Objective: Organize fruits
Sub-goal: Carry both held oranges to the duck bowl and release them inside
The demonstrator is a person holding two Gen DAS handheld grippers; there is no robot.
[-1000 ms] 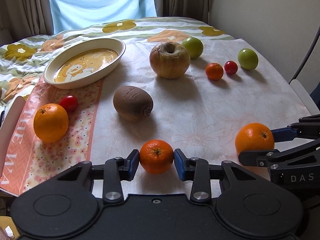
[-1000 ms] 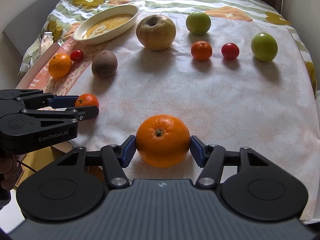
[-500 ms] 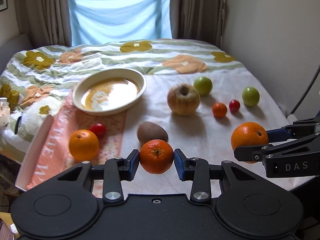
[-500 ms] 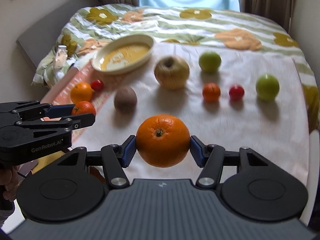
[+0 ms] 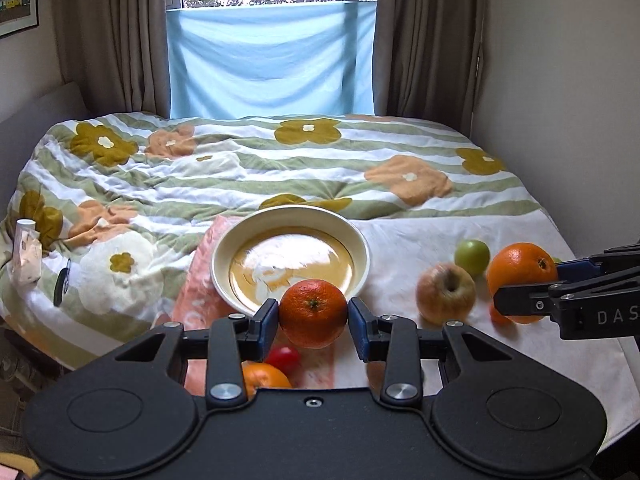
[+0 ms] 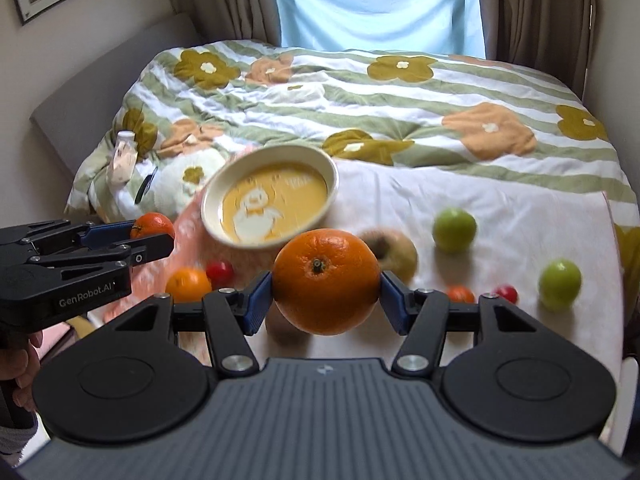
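My left gripper is shut on a small mandarin and holds it in the air just in front of the cream oval dish. My right gripper is shut on a large orange, also lifted, right of the dish. The left gripper shows in the right wrist view, and the right one with its orange shows in the left wrist view. The dish is empty, with a duck picture inside.
On the white cloth lie an apple, two green fruits, a small mandarin, two cherry tomatoes and another orange. A flowered quilt lies behind. A wall stands on the right.
Both grippers have risen from the cloth with their fruits and moved forward toward the dish. The dish now lies close in front of the left gripper.
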